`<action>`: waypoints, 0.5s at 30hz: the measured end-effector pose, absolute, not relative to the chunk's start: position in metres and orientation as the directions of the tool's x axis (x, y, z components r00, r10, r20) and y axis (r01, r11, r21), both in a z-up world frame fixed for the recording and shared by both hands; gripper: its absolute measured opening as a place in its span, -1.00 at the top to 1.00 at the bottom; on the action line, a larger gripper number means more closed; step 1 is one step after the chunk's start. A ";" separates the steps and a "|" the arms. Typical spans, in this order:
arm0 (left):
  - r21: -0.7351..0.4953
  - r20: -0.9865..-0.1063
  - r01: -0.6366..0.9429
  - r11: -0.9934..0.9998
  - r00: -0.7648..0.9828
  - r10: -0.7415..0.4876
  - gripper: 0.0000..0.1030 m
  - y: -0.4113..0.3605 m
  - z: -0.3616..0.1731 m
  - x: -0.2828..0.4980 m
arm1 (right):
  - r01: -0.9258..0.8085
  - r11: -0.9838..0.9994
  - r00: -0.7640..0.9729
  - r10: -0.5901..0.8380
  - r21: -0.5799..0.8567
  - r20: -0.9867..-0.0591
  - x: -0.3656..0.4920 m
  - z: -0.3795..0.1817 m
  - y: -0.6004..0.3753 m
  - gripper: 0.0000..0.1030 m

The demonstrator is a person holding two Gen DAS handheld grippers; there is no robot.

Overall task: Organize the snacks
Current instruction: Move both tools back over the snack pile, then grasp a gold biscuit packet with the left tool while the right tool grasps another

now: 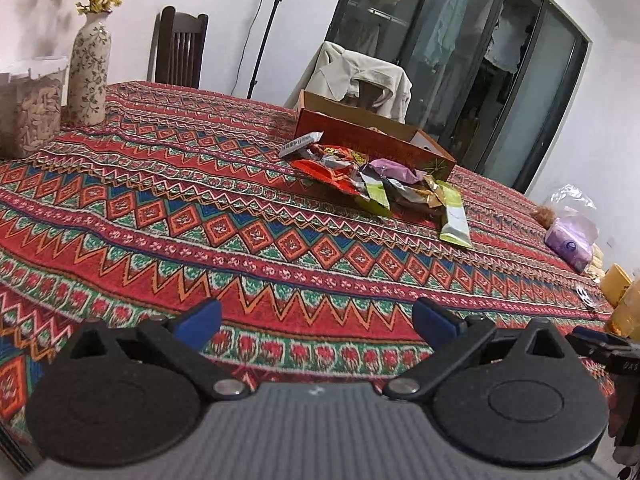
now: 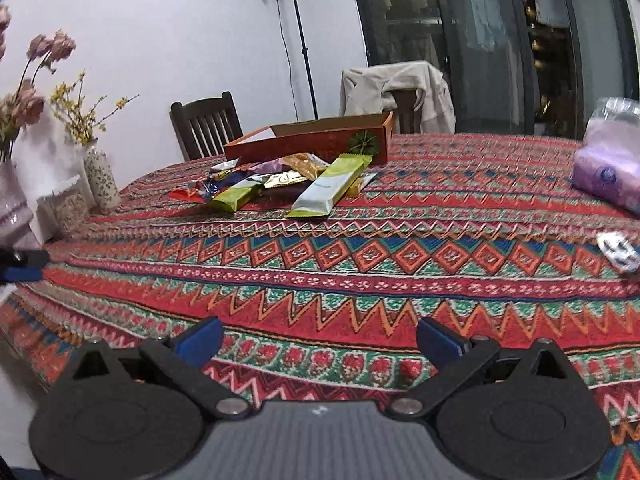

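Observation:
A heap of wrapped snacks (image 1: 372,176) lies on the patterned tablecloth, in front of an open red cardboard box (image 1: 384,142). The same snacks (image 2: 288,186) and box (image 2: 316,142) show in the right wrist view, with a long green-and-white bar (image 2: 326,188) nearest me. My left gripper (image 1: 316,318) hovers open over the near table edge, well short of the heap, with nothing between its blue fingers. My right gripper (image 2: 318,338) is likewise open and empty, low over the near edge. The left gripper's blue fingertip (image 2: 22,274) pokes in at the right view's left border.
A flowered vase (image 1: 88,76) and a clear jar (image 1: 30,108) stand at the far left. A purple tissue pack (image 2: 608,176) and a small foil packet (image 2: 618,254) lie to the right. Two chairs, one draped with a beige jacket (image 1: 360,76), stand behind the table.

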State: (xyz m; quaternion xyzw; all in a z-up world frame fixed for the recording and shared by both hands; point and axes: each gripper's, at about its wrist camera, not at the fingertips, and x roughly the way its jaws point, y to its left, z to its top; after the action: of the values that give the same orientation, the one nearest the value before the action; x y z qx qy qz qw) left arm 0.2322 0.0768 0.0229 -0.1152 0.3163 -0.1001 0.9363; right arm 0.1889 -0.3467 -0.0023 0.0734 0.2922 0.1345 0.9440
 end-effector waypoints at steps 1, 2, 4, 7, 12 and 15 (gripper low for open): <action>-0.281 -0.569 0.116 0.953 0.779 -0.262 -1.00 0.077 0.023 0.238 | -0.208 0.949 0.794 0.304 0.235 -0.527 0.194 -0.001 -0.347 -1.00; -0.283 -0.568 0.117 0.952 0.779 -0.265 -1.00 0.077 0.023 0.244 | -0.202 0.947 0.798 0.307 0.250 -0.519 0.197 0.001 -0.348 -1.00; -0.280 -0.566 0.126 0.952 0.779 -0.270 -1.00 0.075 0.026 0.258 | -0.194 0.947 0.811 0.303 0.258 -0.501 0.206 0.007 -0.349 -1.00; -0.263 -0.556 0.155 0.952 0.782 -0.281 -1.00 0.068 0.030 0.284 | -0.174 0.947 0.833 0.287 0.269 -0.473 0.223 0.017 -0.347 -1.00; -0.233 -0.532 0.197 0.952 0.794 -0.294 -1.00 0.056 0.040 0.333 | -0.128 0.958 0.859 0.236 0.255 -0.455 0.265 0.026 -0.340 -1.00; -0.207 -0.531 0.182 0.961 0.805 -0.266 -1.00 0.054 0.043 0.372 | -0.126 0.961 0.872 0.226 0.246 -0.434 0.292 0.028 -0.336 -1.00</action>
State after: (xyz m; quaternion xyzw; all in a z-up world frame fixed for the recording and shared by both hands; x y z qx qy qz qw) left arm 0.3723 0.0542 0.0432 -0.0730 0.2892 -0.1182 0.9471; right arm 0.2917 -0.3356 0.0283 0.1056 0.2358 0.0916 0.9617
